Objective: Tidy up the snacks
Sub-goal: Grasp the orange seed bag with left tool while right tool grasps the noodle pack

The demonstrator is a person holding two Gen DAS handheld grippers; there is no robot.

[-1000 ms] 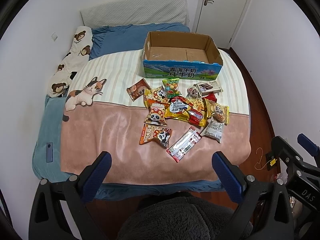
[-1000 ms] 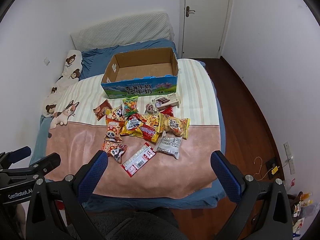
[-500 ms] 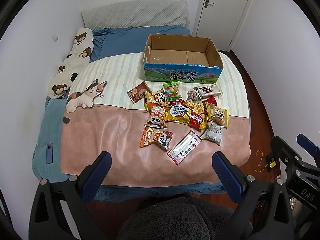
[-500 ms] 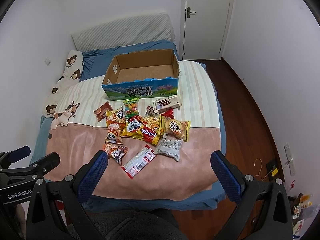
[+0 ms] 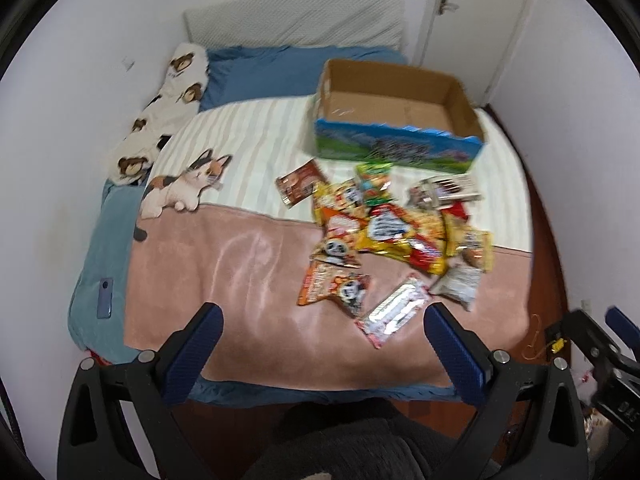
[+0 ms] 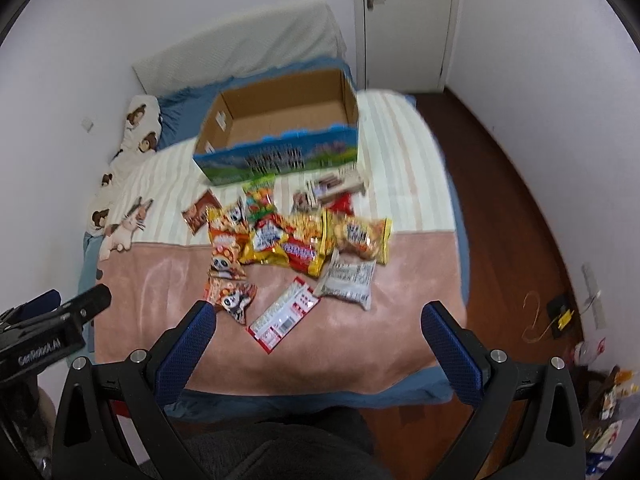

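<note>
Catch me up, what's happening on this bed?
A person holds two grippers above the foot of the bed. The left gripper and right gripper are both open and hold nothing. A pile of snacks lies loose on the blanket, with a red and white packet nearest. The box behind the pile looks empty. Nothing is sorted yet.
</note>
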